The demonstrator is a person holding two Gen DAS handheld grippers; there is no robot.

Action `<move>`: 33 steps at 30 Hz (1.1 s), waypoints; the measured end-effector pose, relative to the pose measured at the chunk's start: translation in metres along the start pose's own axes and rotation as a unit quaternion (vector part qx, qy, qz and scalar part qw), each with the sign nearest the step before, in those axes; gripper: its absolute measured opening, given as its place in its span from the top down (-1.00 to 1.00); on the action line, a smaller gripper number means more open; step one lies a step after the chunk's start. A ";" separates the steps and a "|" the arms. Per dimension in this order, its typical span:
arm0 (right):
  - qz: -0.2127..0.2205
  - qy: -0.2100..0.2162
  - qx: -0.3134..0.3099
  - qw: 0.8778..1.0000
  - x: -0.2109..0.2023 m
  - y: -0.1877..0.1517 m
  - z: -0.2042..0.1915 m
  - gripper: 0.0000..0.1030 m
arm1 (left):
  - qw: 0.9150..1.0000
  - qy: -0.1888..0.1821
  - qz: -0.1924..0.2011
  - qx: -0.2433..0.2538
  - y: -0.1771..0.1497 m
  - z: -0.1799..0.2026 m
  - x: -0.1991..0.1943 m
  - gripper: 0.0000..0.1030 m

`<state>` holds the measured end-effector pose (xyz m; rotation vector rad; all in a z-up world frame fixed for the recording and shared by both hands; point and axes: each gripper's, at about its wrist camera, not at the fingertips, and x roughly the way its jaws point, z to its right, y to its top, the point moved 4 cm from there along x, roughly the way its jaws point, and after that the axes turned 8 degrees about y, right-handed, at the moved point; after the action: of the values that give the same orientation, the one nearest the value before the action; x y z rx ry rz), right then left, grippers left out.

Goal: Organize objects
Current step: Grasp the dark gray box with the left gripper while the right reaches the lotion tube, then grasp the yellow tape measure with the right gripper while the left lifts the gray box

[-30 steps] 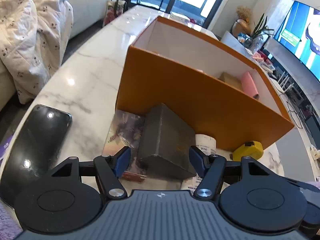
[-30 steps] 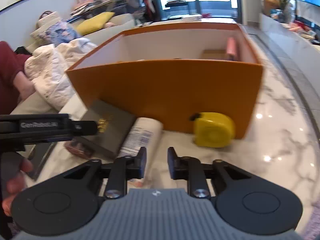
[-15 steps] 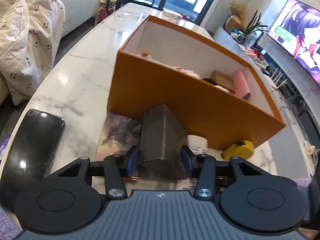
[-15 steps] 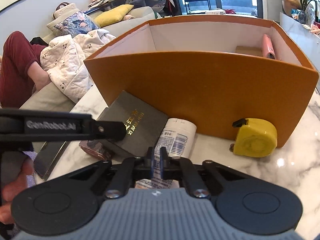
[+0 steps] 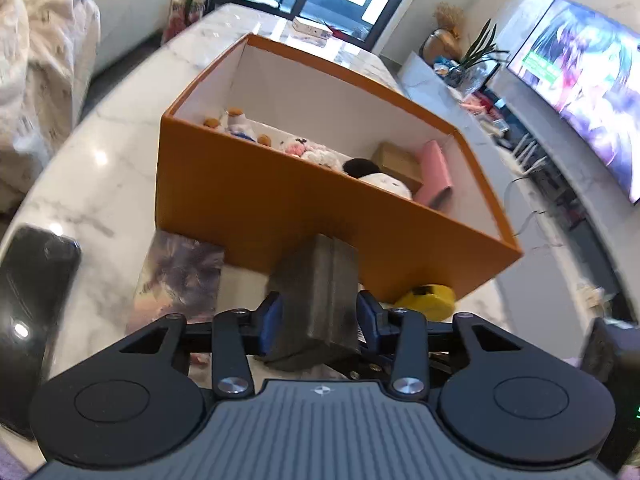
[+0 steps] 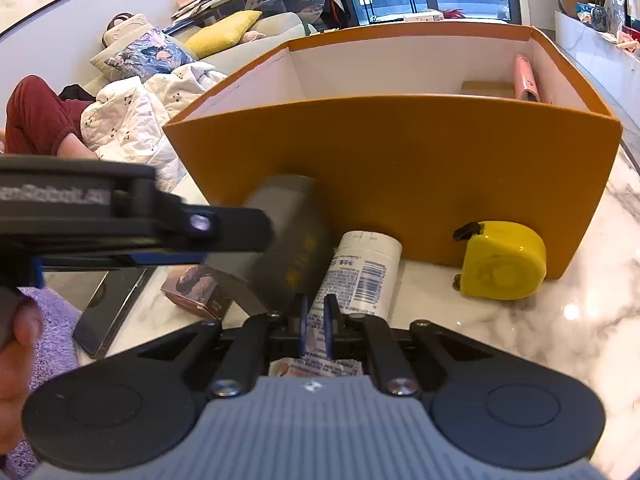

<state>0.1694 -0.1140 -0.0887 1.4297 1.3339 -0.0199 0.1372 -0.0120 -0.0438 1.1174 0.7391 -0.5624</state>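
My left gripper point(image 5: 319, 322) is shut on a dark grey box point(image 5: 318, 296) and holds it lifted off the table, just before the near wall of the orange box point(image 5: 304, 216). The grey box also shows in the right wrist view point(image 6: 288, 236). The orange box point(image 6: 400, 176) holds plush toys point(image 5: 312, 150), a brown box and a pink case point(image 5: 434, 176). My right gripper point(image 6: 314, 322) is shut on the flat end of a white tube point(image 6: 356, 276) lying on the table. A yellow tape measure point(image 6: 502, 266) sits by the orange box.
A picture-printed box point(image 5: 178, 276) lies on the marble table point(image 5: 100, 184) left of the grey box. A black phone point(image 5: 28, 300) lies at the table's left edge. A sofa with a blanket point(image 6: 132, 120) is at the left, a TV at the right.
My left gripper closed on the dark grey box and lifted it up toward the orange box. My right gripper closed on the tube's end.
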 end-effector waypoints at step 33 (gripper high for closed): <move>0.070 -0.180 -0.009 0.981 -0.045 -0.002 0.051 -0.17 | 0.994 0.063 0.001 0.089 -0.004 0.012 0.020 0.22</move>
<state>0.1834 -0.1796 -0.0801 1.4229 0.9335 -0.1668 0.1496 -0.0255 -0.0585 1.3285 0.8070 -0.5679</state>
